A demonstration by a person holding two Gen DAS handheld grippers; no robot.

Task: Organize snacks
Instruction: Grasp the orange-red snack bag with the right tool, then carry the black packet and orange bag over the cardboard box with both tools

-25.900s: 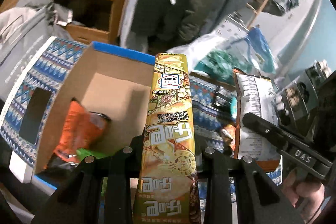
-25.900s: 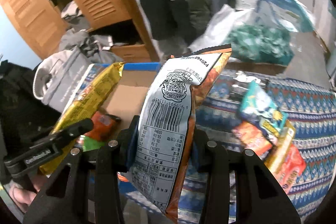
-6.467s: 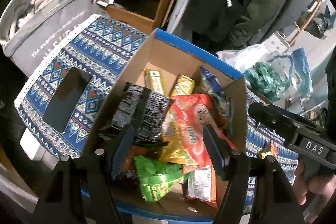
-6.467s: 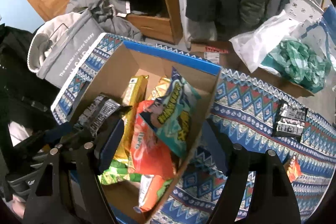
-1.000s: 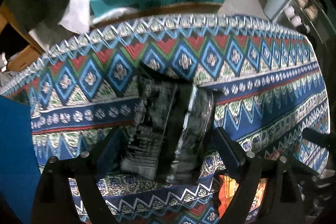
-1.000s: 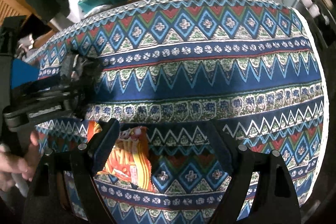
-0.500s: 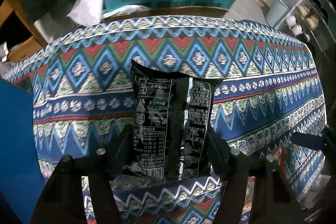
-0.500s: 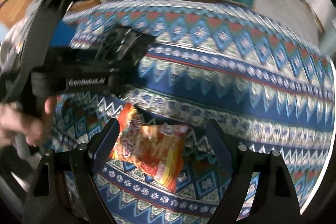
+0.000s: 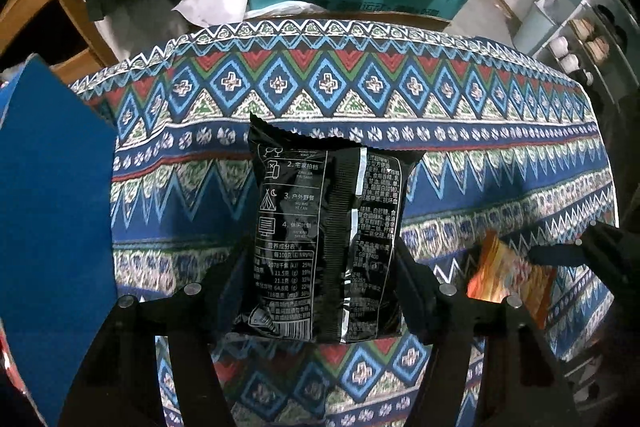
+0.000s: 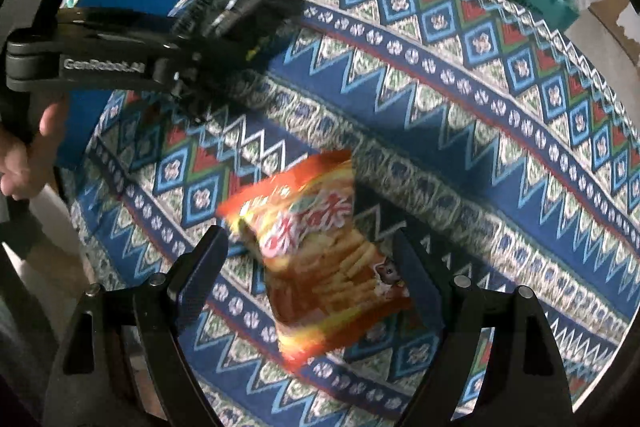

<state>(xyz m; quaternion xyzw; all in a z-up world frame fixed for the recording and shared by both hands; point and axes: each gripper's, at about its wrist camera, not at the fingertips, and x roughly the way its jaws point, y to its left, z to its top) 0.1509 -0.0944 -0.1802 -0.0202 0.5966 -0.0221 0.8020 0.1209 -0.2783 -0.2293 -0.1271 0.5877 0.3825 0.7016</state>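
Fingers of our left gripper [image 9: 320, 291] clamp the black snack pack [image 9: 326, 235], lifted over the patterned cloth [image 9: 460, 163]. Our right gripper [image 10: 310, 271] stands wide around the orange snack bag [image 10: 320, 247] (blurred) on that cloth. Blue box [image 9: 52, 207] sits at the cloth's left.

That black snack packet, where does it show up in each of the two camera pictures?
Left wrist view: the black packet fills the centre, clamped between the left gripper fingers.
Right wrist view: same packet at upper left, blurred, in that gripper.
Shared landmark: the orange snack bag, low right in the left view.
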